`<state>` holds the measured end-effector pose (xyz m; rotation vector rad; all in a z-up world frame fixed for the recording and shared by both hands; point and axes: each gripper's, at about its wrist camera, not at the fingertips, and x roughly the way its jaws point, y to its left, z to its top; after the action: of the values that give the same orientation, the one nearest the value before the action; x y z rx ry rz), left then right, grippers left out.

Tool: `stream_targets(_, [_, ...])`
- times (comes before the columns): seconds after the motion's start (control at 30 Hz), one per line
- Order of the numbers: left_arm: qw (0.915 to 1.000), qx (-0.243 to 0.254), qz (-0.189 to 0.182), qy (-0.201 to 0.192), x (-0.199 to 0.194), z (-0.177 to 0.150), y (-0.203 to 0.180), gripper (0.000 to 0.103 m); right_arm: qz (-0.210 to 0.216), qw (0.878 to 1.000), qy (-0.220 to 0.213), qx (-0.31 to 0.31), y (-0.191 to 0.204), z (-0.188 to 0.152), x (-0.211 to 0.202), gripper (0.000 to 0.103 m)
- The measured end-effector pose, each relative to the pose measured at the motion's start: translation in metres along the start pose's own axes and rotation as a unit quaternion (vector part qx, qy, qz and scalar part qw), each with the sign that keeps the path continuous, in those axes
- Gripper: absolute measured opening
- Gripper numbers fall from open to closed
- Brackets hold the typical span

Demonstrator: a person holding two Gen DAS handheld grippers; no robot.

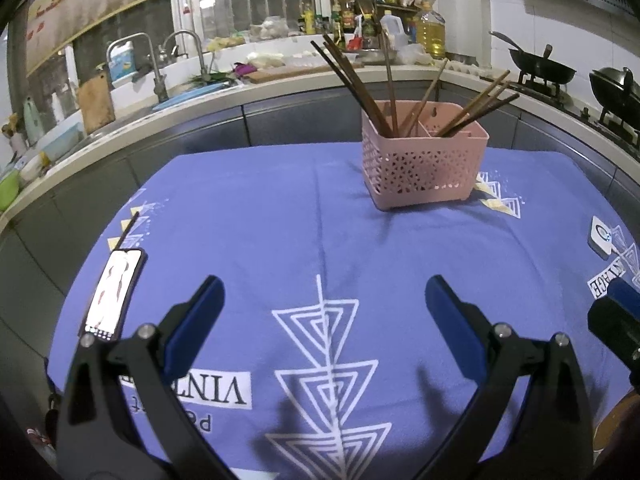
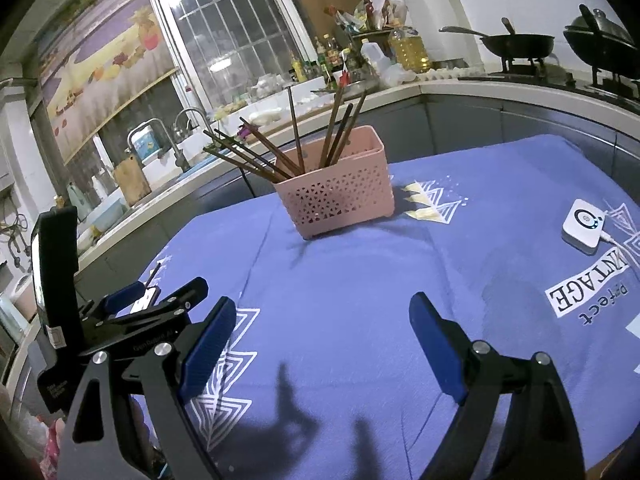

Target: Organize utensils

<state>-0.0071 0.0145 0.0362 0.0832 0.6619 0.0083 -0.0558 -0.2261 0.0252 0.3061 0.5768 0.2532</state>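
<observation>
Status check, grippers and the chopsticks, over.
Left gripper open, empty. Right gripper open, empty. Chopsticks standing in pink basket. Nothing between grippers and basket.

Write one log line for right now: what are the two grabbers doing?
left gripper: open, empty | right gripper: open, empty | chopsticks: all in pink basket | blue tablecloth: no loose utensils seen
</observation>
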Motion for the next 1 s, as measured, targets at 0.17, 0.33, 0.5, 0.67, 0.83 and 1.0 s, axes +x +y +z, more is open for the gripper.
stream_targets(0.17, [1.0, 0.003, -0.004, 0.005, 0.0, 0.001, 0.0, 0.097, -0.004, 1.0, -0.002, -0.001, 0.001, 0.0, 0.0, 0.087])
stream_targets(0.33, [0.9998, 0.006, -0.004, 0.018, 0.003, -0.001, -0.001, 0.097, -0.002, 1.0, -0.004, -0.005, 0.001, 0.001, -0.001, 0.087])
stream_targets(0.5, [1.0, 0.008, -0.001, 0.002, -0.003, 0.005, 0.0, 0.097, -0.001, 1.0, -0.019, -0.025, 0.009, 0.01, -0.009, 0.087])
stream_targets(0.67, [0.9998, 0.003, -0.004, -0.02, -0.01, 0.022, 0.002, 0.097, -0.001, 0.998, -0.042, -0.04, 0.017, 0.025, -0.016, 0.087])
stream_targets(0.83, [0.9986, 0.005, 0.007, -0.053, -0.023, 0.035, 0.003, 0.097, 0.004, 0.997, -0.057, -0.042, 0.022, 0.032, -0.022, 0.087])
stream_targets(1.0, [0.9975, 0.008, 0.02, -0.067, -0.029, 0.036, 0.007, 0.097, 0.009, 0.998, -0.053, -0.044, 0.025, 0.032, -0.021, 0.087])
